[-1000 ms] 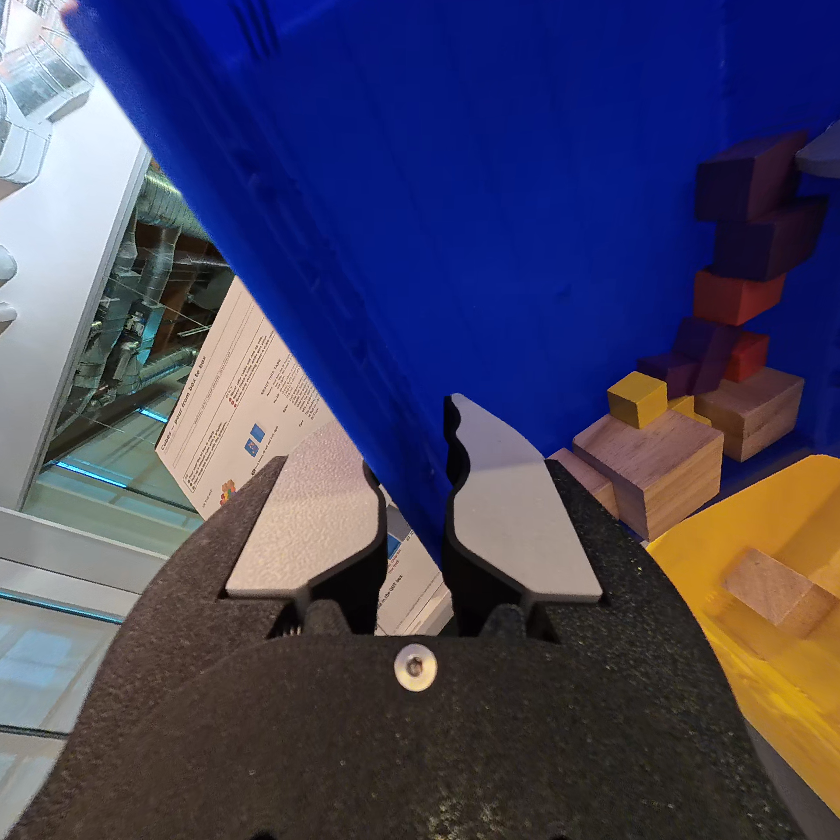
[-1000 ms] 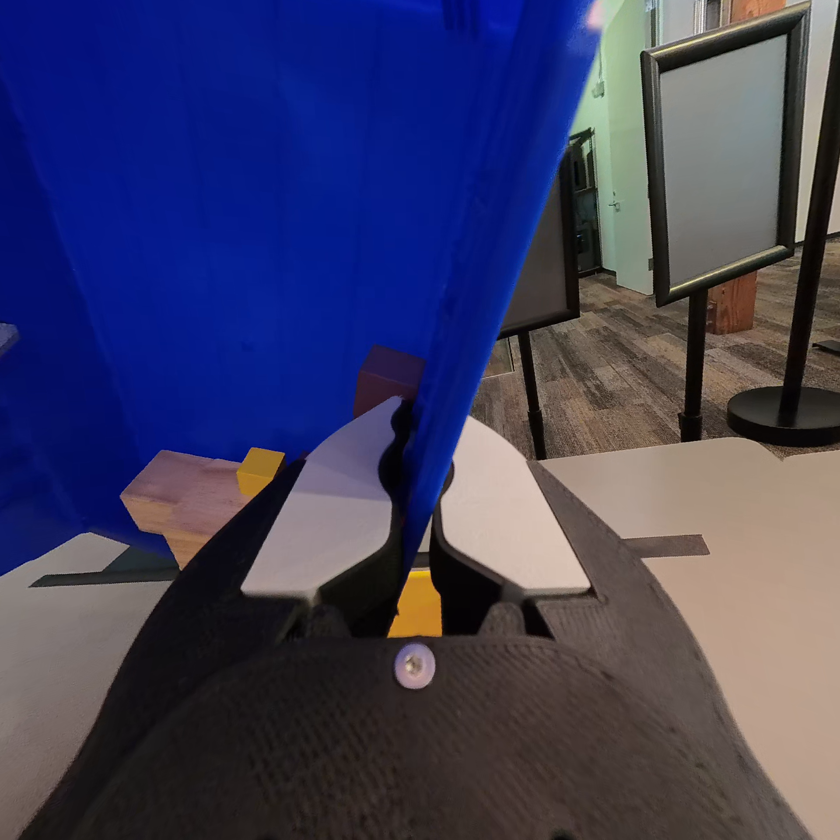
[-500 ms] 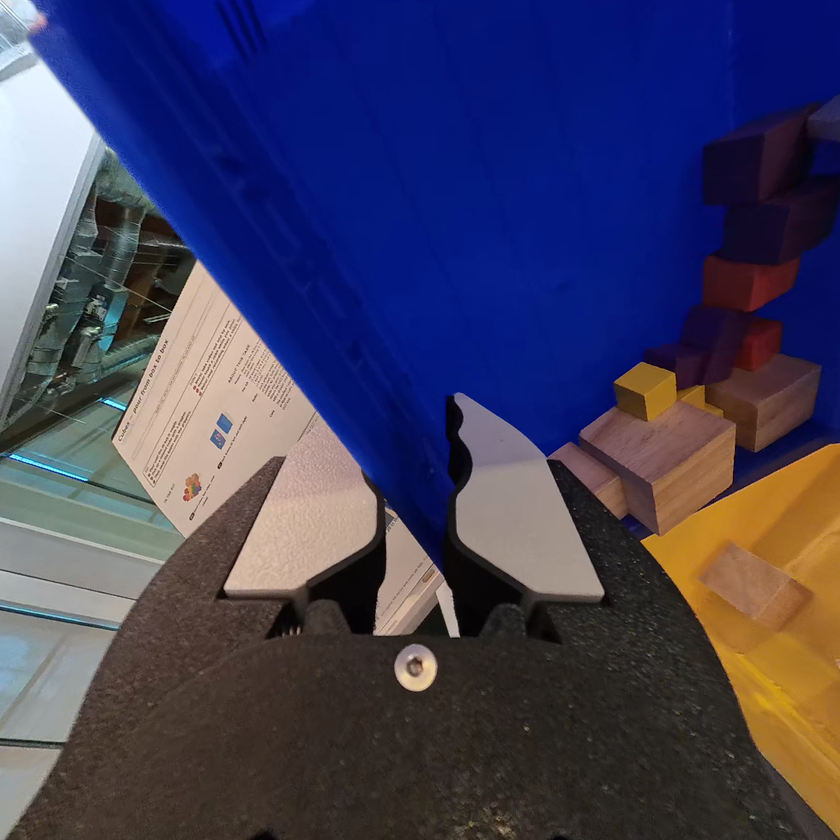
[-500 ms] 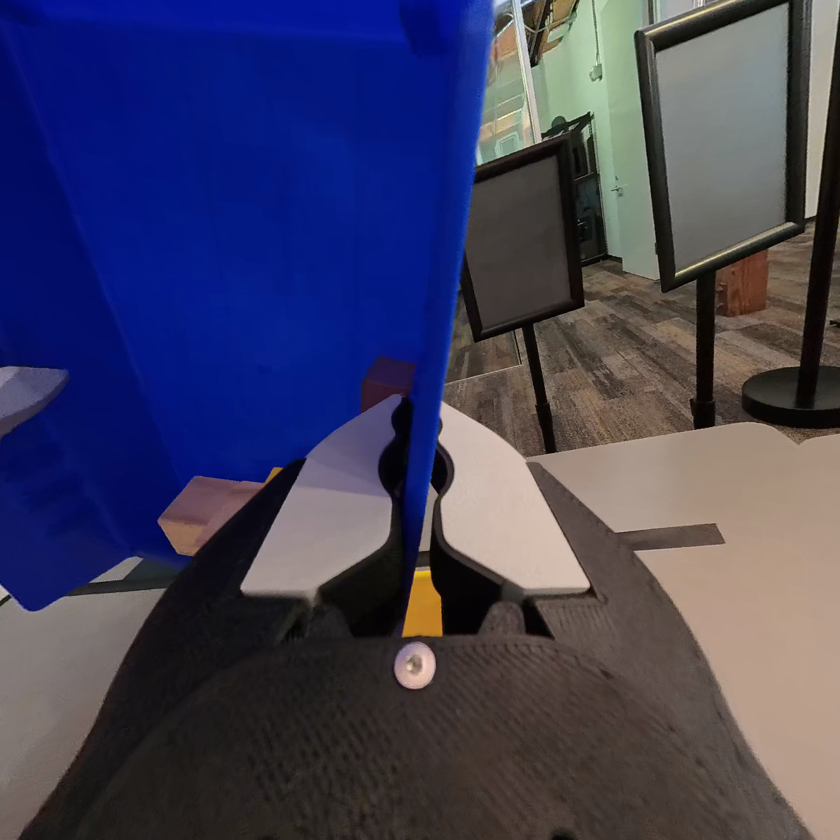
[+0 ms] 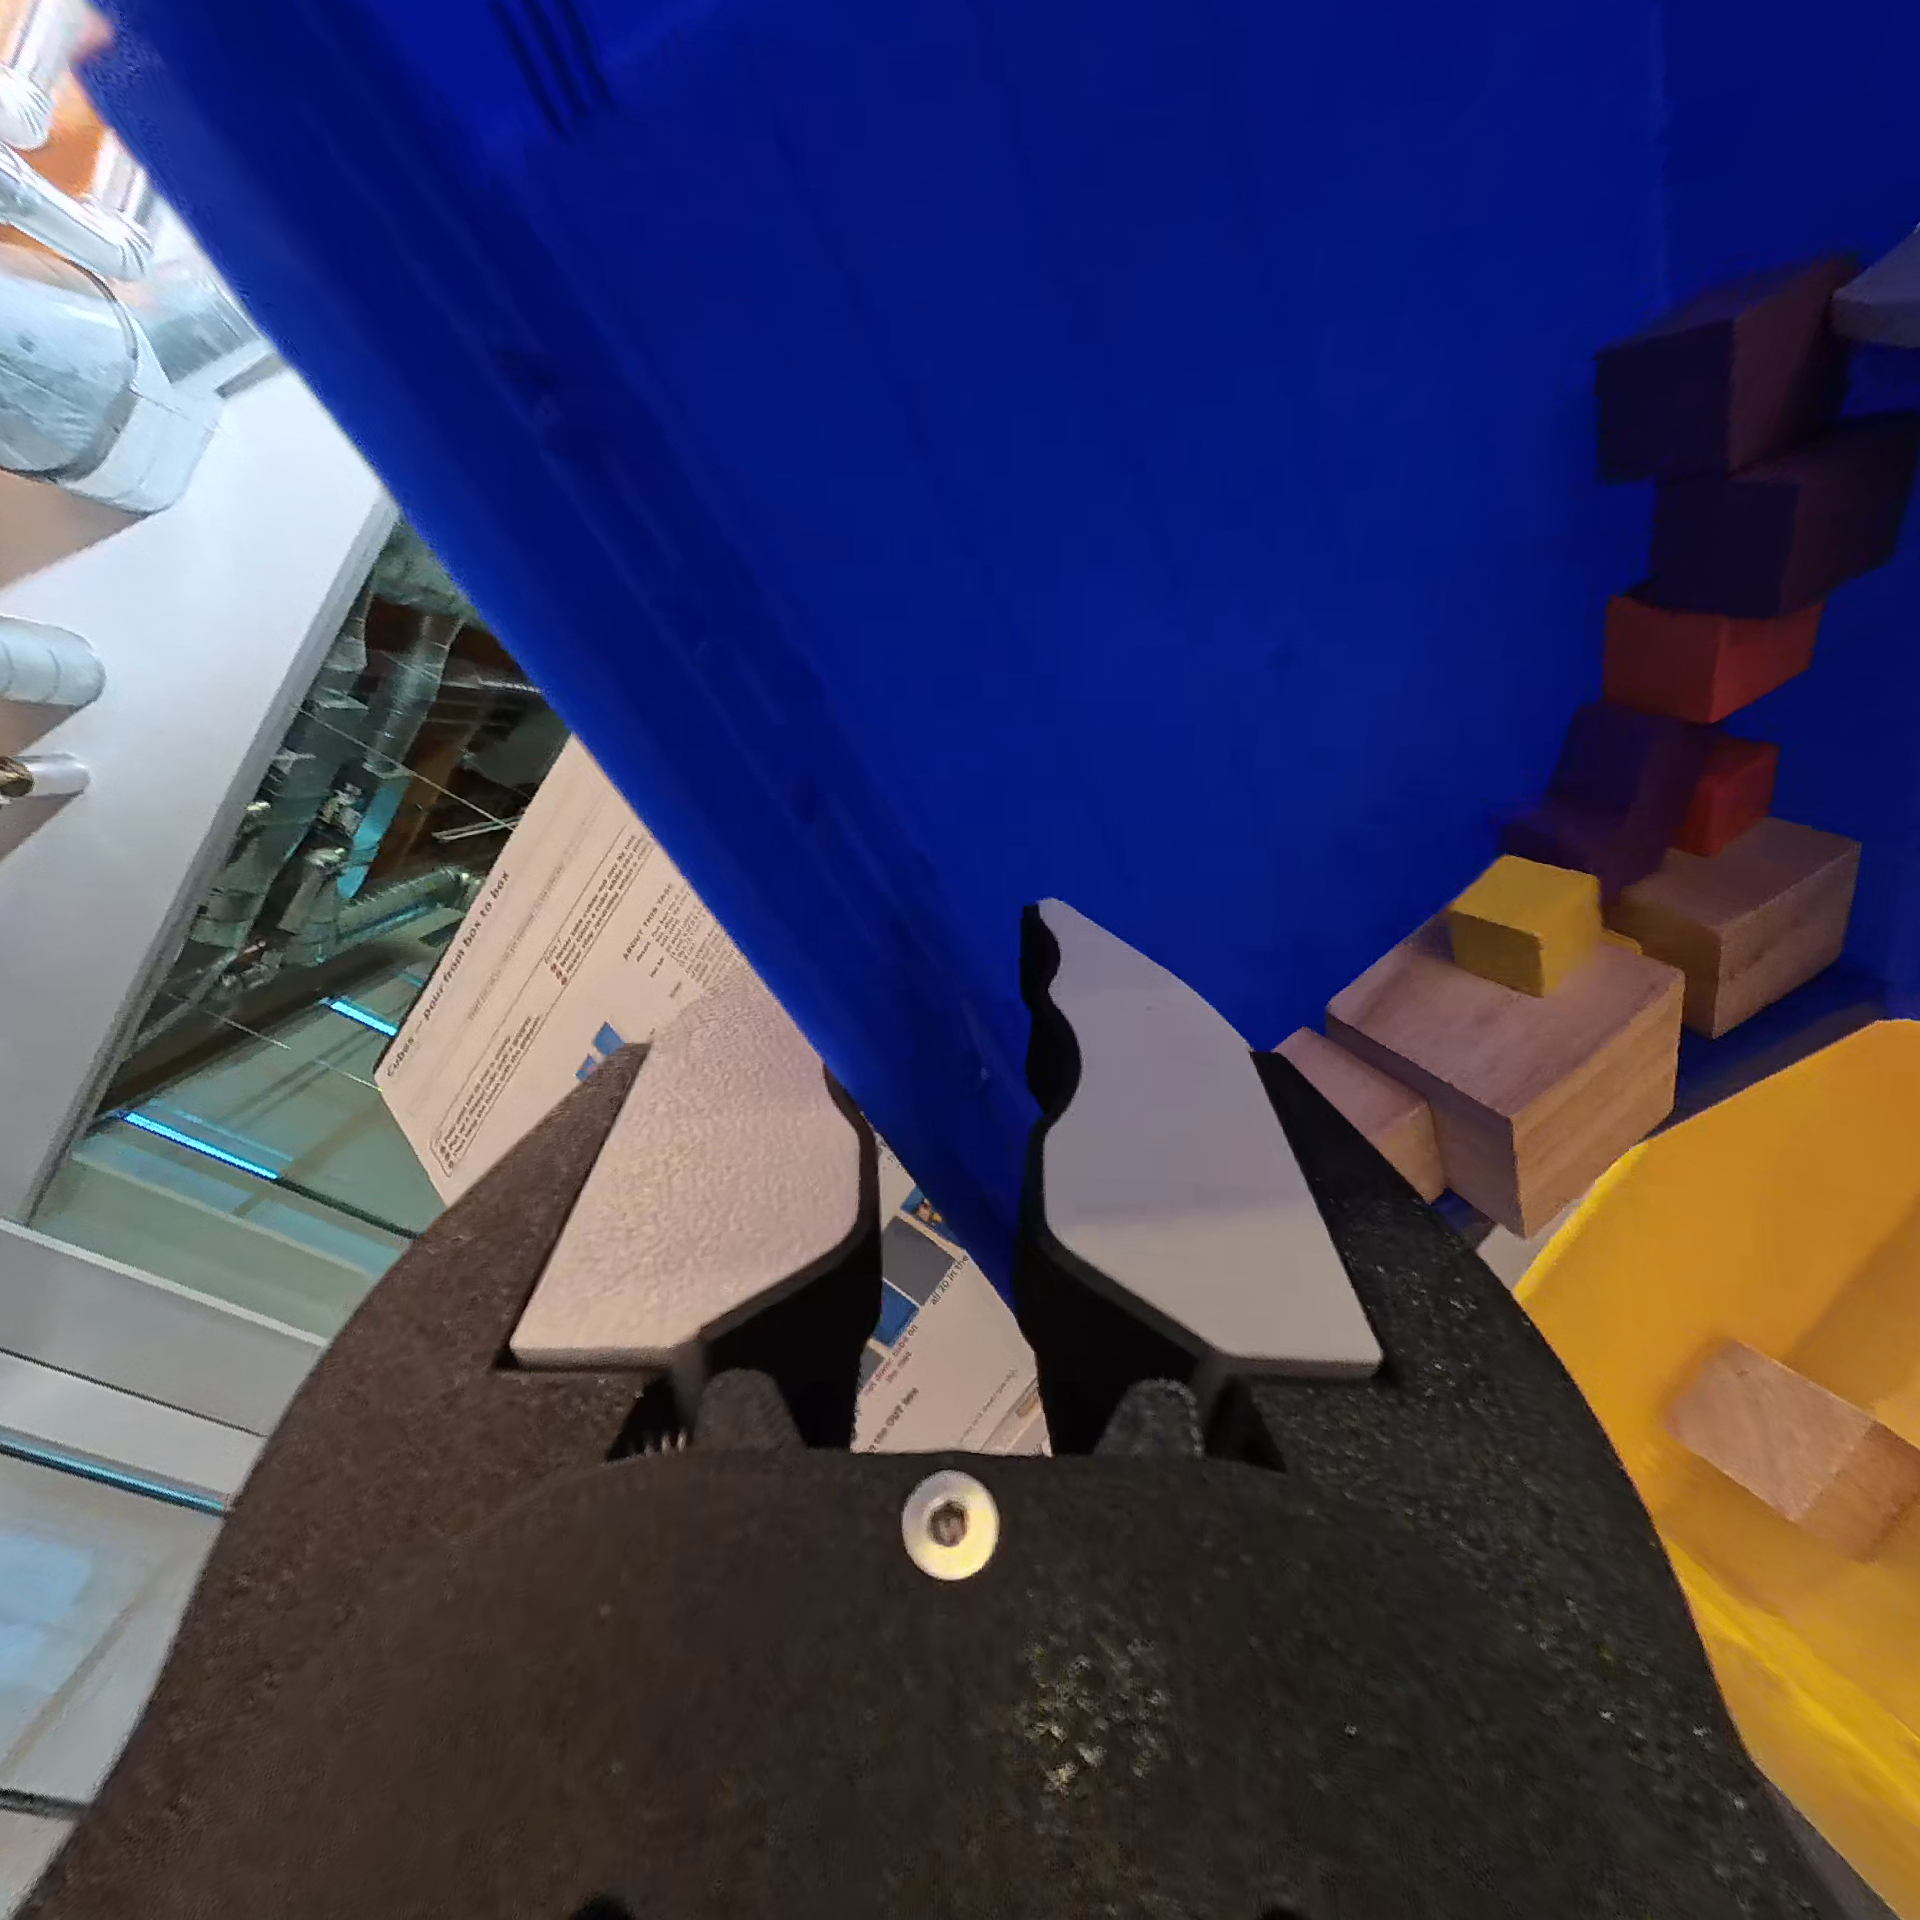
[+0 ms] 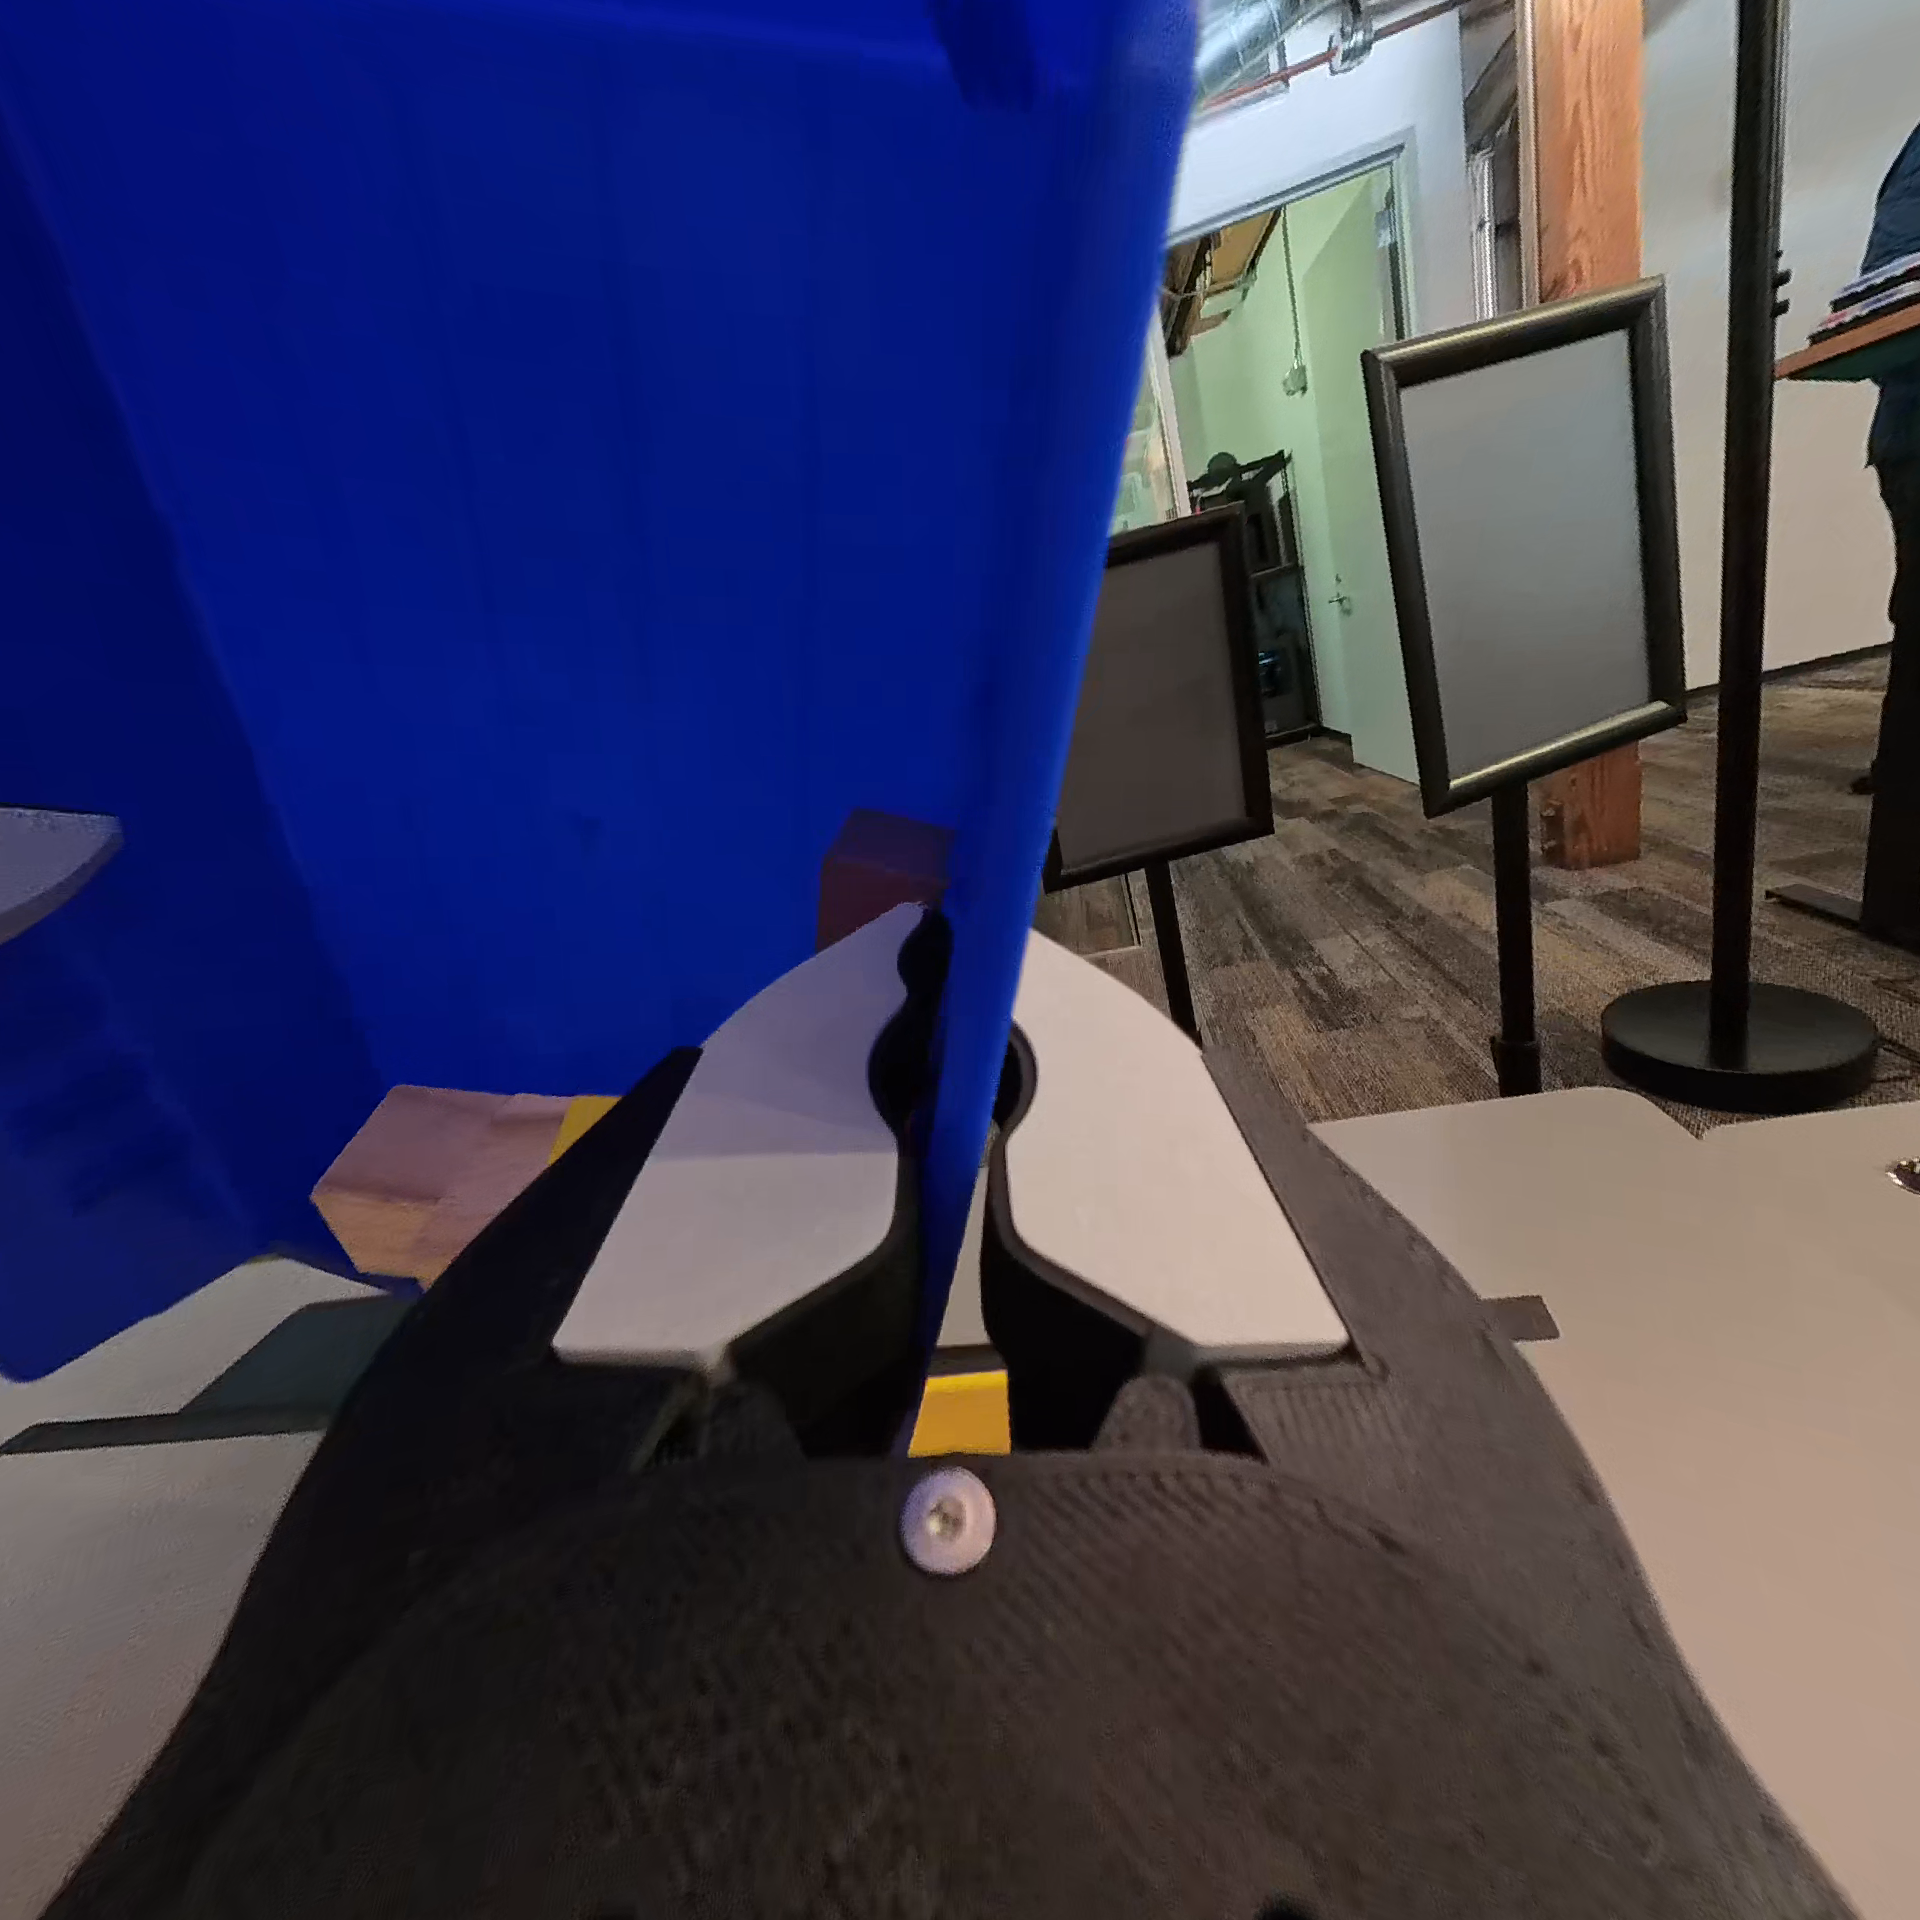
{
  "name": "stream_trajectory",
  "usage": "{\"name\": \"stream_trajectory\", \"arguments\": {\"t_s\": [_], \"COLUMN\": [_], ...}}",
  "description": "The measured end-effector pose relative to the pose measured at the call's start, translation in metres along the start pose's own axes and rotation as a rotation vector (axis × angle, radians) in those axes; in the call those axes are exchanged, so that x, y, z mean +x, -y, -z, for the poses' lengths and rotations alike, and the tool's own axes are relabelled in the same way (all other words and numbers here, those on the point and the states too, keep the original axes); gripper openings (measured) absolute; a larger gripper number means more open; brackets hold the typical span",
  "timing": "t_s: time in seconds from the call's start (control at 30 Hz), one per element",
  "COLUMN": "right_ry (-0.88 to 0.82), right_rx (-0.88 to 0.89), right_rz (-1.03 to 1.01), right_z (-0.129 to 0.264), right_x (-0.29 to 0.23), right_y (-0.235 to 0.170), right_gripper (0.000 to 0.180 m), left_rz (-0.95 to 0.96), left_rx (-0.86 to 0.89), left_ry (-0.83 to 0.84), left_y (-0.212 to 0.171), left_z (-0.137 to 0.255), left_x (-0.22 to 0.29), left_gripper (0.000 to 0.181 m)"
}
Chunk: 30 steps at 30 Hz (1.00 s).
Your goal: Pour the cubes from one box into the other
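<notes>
The blue box (image 5: 1039, 468) is held off the table and tipped steeply. My left gripper (image 5: 935, 997) is shut on its left wall. My right gripper (image 6: 966, 956) is shut on its right wall (image 6: 623, 520). Several cubes are piled in the box's low corner: a large wooden block (image 5: 1507, 1081), a small yellow cube (image 5: 1522, 920), a red cube (image 5: 1704, 660) and a purple cube (image 5: 1714, 374). The yellow box (image 5: 1766, 1195) lies just below that corner with one wooden cube (image 5: 1797, 1444) inside. The right wrist view shows a wooden block (image 6: 416, 1174) and a purple cube (image 6: 883, 862).
The grey table (image 6: 1610, 1403) with a black tape mark (image 6: 1517, 1320) runs to the right. Framed sign stands (image 6: 1527, 561) and a black post (image 6: 1745, 623) stand on the floor beyond. A printed sheet (image 5: 540, 997) stands to the left. A person (image 6: 1891, 416) is at far right.
Both grippers have turned with the blue box, and its right wall now stands closer to upright. The cubes stay piled in its low corner. The grips are unchanged.
</notes>
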State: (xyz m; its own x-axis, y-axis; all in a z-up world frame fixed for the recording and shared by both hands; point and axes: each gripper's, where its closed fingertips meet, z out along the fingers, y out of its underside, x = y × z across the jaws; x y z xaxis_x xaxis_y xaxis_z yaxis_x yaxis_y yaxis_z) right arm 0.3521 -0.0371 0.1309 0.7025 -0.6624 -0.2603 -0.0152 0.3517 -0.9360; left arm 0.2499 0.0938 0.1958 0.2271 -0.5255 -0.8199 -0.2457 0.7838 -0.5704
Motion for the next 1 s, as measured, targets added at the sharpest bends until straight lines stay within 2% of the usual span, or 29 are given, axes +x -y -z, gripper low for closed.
{"name": "stream_trajectory", "arguments": {"t_s": [0.8,1.0], "right_ry": [0.046,0.051], "right_rx": [-0.124,-0.076], "right_rz": [0.022,0.050], "right_z": [-0.012,-0.010], "right_x": [-0.001,-0.004], "right_y": [-0.028,-0.022], "right_gripper": [0.006,0.006], "left_rz": [0.003,-0.008], "left_rx": [-0.047,0.001], "left_ry": [-0.018,0.004], "left_y": [-0.020,-0.014], "left_z": [-0.007,-0.001], "left_x": [0.010,0.005], "left_gripper": [0.027,0.026]}}
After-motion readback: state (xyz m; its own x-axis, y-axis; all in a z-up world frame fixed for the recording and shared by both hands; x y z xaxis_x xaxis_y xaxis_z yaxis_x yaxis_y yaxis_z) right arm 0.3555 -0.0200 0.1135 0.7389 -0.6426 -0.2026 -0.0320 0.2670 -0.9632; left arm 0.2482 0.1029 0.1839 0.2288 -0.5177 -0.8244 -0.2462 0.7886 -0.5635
